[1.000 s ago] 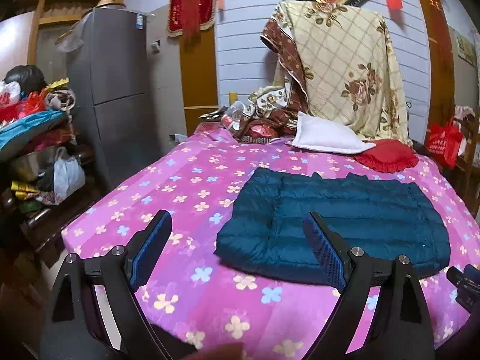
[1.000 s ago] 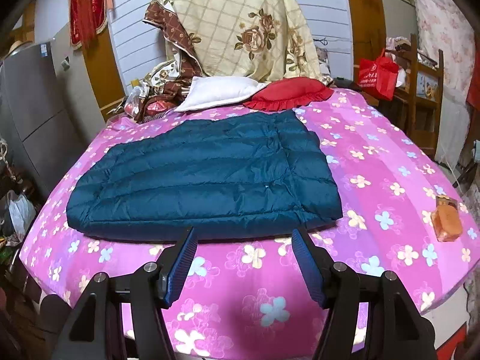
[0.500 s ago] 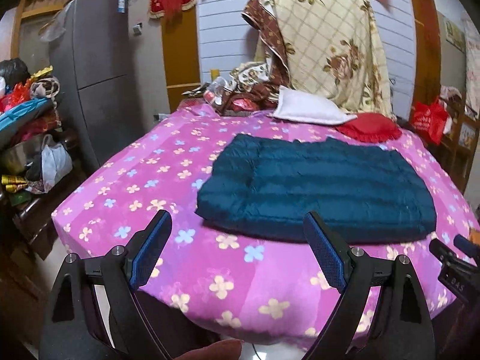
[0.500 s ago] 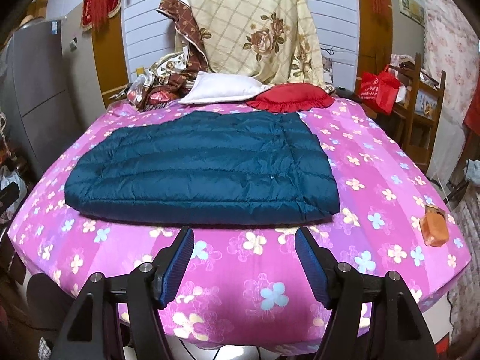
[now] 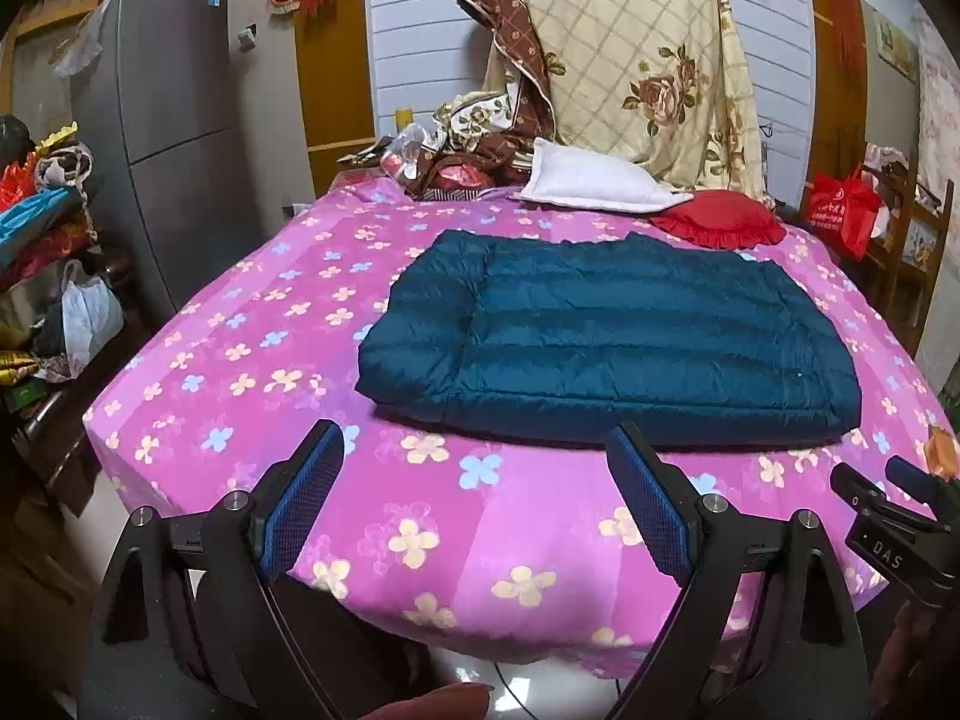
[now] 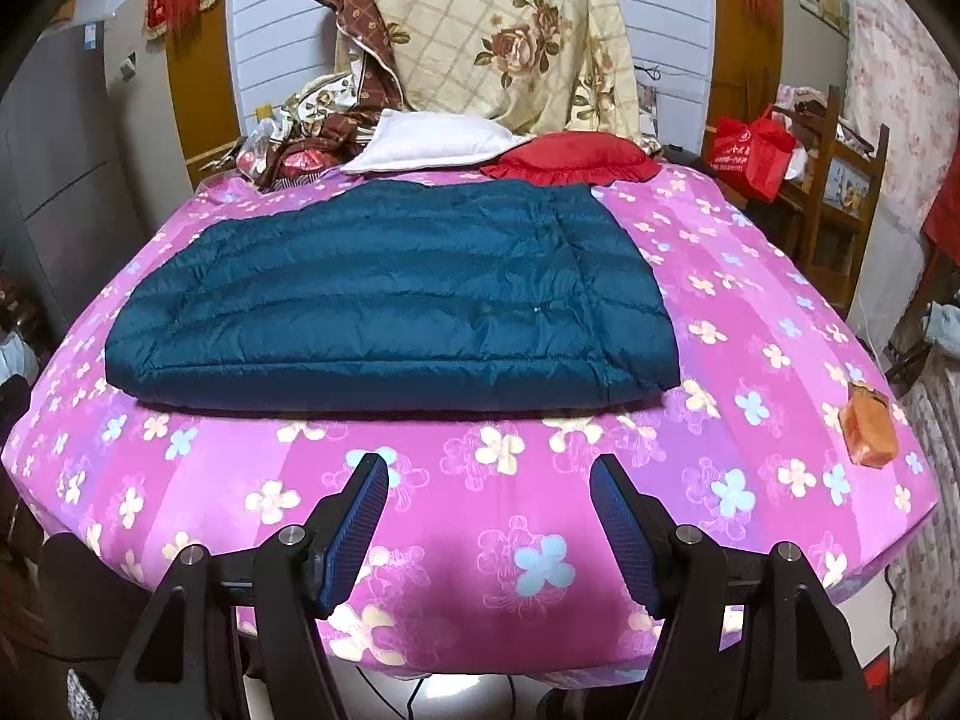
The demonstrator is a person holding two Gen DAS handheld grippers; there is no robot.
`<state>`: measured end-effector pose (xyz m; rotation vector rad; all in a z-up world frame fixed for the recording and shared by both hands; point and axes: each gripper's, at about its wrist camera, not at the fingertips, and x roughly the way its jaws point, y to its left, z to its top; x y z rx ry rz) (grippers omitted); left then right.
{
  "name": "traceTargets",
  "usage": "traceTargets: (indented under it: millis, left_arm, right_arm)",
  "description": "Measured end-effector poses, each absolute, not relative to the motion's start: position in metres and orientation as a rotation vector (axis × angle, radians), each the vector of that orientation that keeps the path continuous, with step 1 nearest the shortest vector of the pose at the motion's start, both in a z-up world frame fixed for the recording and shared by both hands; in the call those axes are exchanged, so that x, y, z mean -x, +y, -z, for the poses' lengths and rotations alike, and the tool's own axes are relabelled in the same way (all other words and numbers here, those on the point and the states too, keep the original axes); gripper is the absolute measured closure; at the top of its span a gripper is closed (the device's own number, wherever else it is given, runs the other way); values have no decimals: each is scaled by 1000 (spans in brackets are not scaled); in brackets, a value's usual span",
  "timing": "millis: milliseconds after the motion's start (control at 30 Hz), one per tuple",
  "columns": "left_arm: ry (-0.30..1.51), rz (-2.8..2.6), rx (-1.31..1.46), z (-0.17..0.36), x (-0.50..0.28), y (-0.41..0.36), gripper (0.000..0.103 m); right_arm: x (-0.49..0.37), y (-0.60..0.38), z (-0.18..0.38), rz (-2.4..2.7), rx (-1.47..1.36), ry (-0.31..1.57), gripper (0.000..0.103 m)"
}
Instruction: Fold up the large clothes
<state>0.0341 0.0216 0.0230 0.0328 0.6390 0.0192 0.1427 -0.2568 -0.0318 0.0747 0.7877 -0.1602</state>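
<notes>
Jacket (image 5: 606,336), a big teal quilted puffer, lies flat across the middle of the bed (image 5: 240,360), already doubled into a wide rectangle with one end panel lapped over the body. Looks to me like the first folds are in and it's sitting between steps, since nobody is touching it right now.

Bed is covered in a slick-looking pink sheet printed with little flowers, pulled tight so the mattress edges show up square. Behind the jacket, up by the wall, a flat white pillow (image 6: 432,141) and a frilly red cushion (image 6: 570,162) sit side by side.

Fabric on the jacket reads as thin shiny nylon, stitched in horizontal channels, puffy and springy, so I'd guess it wants to bounce back open after every fold.

Left gripper (image 5: 474,498) hangs off the near edge of the bed with its fingers wide apart and nothing between them. Right gripper (image 6: 489,516) is the same deal, blue ribbed pads spread, empty, short of the jacket's near hem.

Next move, my guess: each gripper pinches a near corner through all the layers, then carries it over evenly.
</notes>
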Motion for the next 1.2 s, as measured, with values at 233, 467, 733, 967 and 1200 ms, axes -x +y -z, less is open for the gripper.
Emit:
traceTargets:
  millis: [233,467,733,967,1200]
  left_arm:
    - [667,-5,-22,-17,-37,21,14]
    - [692,12,-31,-10,-38,16,14]
    - [713,25,-41,-5,-37,11,14]
    - [728,35,-55,0,-37,5,14]
    - [740,42,-56,3,-38,3,14]
  right_arm:
    - [-143,-252,35,162,-58,799,36]
    - [-147,-254,42,191,-73,835,36]
    - [-148,-255,44,213,-76,844,35]
    - [-150,-259,47,232,-81,854,35]
    - [-150,-263,51,257,-95,867,35]
